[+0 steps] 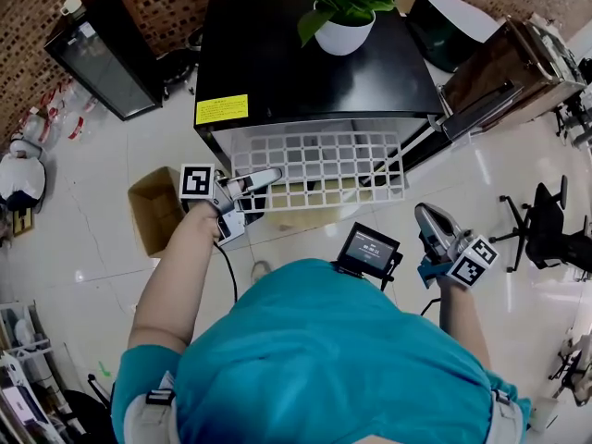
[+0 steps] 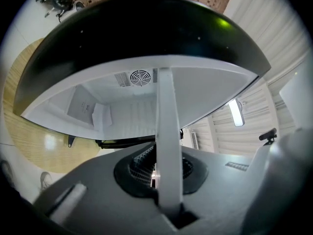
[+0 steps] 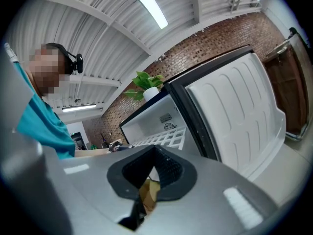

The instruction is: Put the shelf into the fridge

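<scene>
The white grid shelf (image 1: 324, 165) lies level at the mouth of the black fridge (image 1: 305, 54), its far edge just under the fridge's top. My left gripper (image 1: 264, 180) is shut on the shelf's near left corner. In the left gripper view the shelf (image 2: 166, 131) runs edge-on from between the jaws of that gripper (image 2: 159, 175) up into the white fridge interior (image 2: 127, 106). My right gripper (image 1: 430, 220) hangs lower right, apart from the shelf, shut with nothing in it. The right gripper view shows its jaws (image 3: 146, 180) together, with the shelf (image 3: 164, 137) far off to the left.
The fridge door (image 1: 504, 77) stands open to the right, its white inner lining (image 3: 239, 111) facing me. A potted plant (image 1: 344, 26) sits on the fridge. A cardboard box (image 1: 155, 209) lies on the floor at left, an office chair (image 1: 546, 225) at right.
</scene>
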`<action>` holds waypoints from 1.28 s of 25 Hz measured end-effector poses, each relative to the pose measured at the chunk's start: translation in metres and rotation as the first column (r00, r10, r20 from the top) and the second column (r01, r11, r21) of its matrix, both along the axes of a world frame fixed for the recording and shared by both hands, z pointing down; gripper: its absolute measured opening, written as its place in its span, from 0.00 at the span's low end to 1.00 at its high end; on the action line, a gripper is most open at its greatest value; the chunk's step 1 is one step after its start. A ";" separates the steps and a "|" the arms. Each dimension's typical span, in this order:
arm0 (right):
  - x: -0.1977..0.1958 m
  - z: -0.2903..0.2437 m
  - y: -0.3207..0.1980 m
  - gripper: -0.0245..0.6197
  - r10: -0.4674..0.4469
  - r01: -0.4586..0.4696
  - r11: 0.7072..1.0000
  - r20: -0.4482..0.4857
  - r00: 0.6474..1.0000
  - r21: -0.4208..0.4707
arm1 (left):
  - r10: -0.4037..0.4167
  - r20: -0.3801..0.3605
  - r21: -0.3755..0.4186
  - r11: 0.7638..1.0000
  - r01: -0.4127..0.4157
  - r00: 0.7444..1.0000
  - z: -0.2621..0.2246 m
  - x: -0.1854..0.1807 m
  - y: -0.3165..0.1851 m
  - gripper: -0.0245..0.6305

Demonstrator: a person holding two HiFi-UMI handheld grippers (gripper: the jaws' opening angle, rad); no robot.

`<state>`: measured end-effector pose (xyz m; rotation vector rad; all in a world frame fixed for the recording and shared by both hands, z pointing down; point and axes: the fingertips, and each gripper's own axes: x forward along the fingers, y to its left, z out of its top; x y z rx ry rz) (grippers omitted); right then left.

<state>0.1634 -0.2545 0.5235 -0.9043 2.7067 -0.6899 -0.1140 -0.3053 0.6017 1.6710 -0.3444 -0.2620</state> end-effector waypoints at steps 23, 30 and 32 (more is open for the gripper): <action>-0.006 -0.001 0.014 0.04 -0.020 0.020 1.000 0.000 1.000 -0.010 | -0.395 -0.179 0.043 0.912 0.409 0.901 -0.015 -0.027 -0.041 0.18; -0.002 0.002 0.016 0.04 -0.015 0.015 1.000 0.001 1.000 -0.015 | -0.533 -0.402 0.094 0.785 0.612 0.745 -0.030 -0.051 -0.047 0.29; 0.001 0.003 0.017 0.04 -0.008 0.008 1.000 0.003 1.000 -0.018 | -0.573 -0.440 0.093 0.737 0.670 0.691 -0.035 -0.057 -0.046 0.30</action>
